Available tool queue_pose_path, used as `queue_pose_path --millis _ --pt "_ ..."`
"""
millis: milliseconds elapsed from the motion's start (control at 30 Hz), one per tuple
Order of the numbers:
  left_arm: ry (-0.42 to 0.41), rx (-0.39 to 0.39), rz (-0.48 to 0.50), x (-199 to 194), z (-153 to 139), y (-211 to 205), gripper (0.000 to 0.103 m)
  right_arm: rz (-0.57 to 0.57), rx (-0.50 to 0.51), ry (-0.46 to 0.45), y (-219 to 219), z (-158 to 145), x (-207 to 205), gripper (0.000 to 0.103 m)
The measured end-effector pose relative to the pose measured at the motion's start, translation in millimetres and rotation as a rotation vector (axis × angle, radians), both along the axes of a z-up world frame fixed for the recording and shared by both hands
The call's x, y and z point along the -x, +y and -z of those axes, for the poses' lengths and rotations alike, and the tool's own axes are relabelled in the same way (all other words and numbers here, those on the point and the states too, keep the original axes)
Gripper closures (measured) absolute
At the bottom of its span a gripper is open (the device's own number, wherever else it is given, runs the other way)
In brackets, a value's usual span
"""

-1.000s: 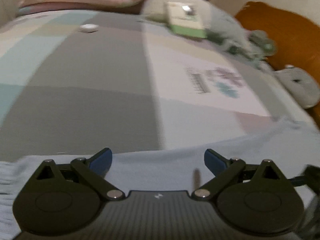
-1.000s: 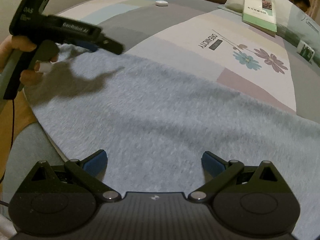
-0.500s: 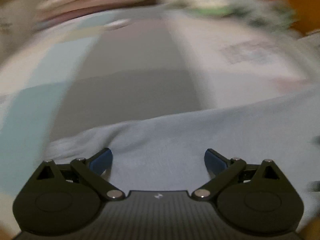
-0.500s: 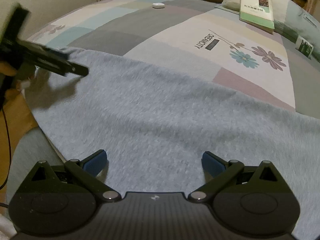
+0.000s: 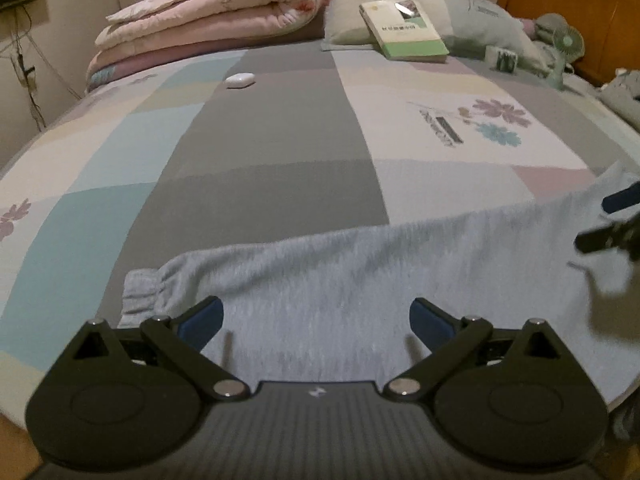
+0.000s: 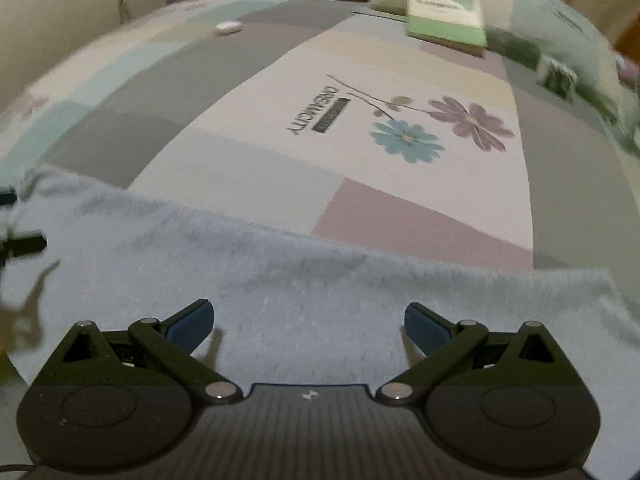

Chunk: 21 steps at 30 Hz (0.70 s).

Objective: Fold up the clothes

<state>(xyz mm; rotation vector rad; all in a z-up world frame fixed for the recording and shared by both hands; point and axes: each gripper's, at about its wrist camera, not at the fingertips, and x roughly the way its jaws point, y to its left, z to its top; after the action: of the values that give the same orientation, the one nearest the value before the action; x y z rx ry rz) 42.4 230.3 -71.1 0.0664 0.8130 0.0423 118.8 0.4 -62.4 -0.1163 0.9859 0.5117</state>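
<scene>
Light blue fleece trousers [image 5: 360, 280] lie flat along the near edge of the bed, their elastic cuff [image 5: 140, 292] at the left end. My left gripper [image 5: 316, 320] hovers open just above the leg near that cuff, nothing between its fingers. The same trousers [image 6: 320, 292] fill the lower part of the right wrist view, where my right gripper [image 6: 308, 324] stands open over the cloth. The right gripper's fingertips [image 5: 616, 200] show at the right edge of the left wrist view. A left fingertip [image 6: 24, 244] shows at the left edge of the right wrist view.
The bed [image 5: 272, 152] has a patchwork sheet with flower prints. A small white case [image 5: 239, 80] lies mid-bed. At the head are a rolled pink quilt [image 5: 208, 28], a pillow with a green book [image 5: 404, 28], a small fan [image 5: 564, 40] and a wooden headboard [image 5: 568, 4].
My left gripper has swung left along the trousers, so the cuffed end is now in view. The right gripper moved right and lower over the cloth. Both stayed open.
</scene>
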Motion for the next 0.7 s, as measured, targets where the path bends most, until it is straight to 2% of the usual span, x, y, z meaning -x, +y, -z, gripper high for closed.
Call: queue_pose_path --millis 133,267,333,400,500,600,700 --pt "0.004 0.021 -0.001 1 4 1 0.004 -0.026 -0.108 0.065 4 6 3 0.000" --pt "0.007 0.010 -0.014 2 6 0 0.004 -0.052 -0.216 0.129 8 11 6 0.000" --pt "0.003 0.004 -0.015 4 5 1 0.004 -0.110 -0.251 0.148 19 10 8 0.000" --pt "-0.003 0.002 -0.020 8 3 2 0.004 -0.114 -0.225 0.106 27 3 9 0.000" --pt "-0.015 0.028 -0.018 15 1 6 0.004 -0.059 -0.155 0.059 26 -1 3 0.000" --pt "-0.018 0.070 -0.008 17 1 10 0.004 -0.007 -0.102 0.054 27 7 -9 0.000" --pt "0.001 0.072 -0.021 15 7 10 0.004 0.028 -0.096 0.050 25 19 -25 0.000"
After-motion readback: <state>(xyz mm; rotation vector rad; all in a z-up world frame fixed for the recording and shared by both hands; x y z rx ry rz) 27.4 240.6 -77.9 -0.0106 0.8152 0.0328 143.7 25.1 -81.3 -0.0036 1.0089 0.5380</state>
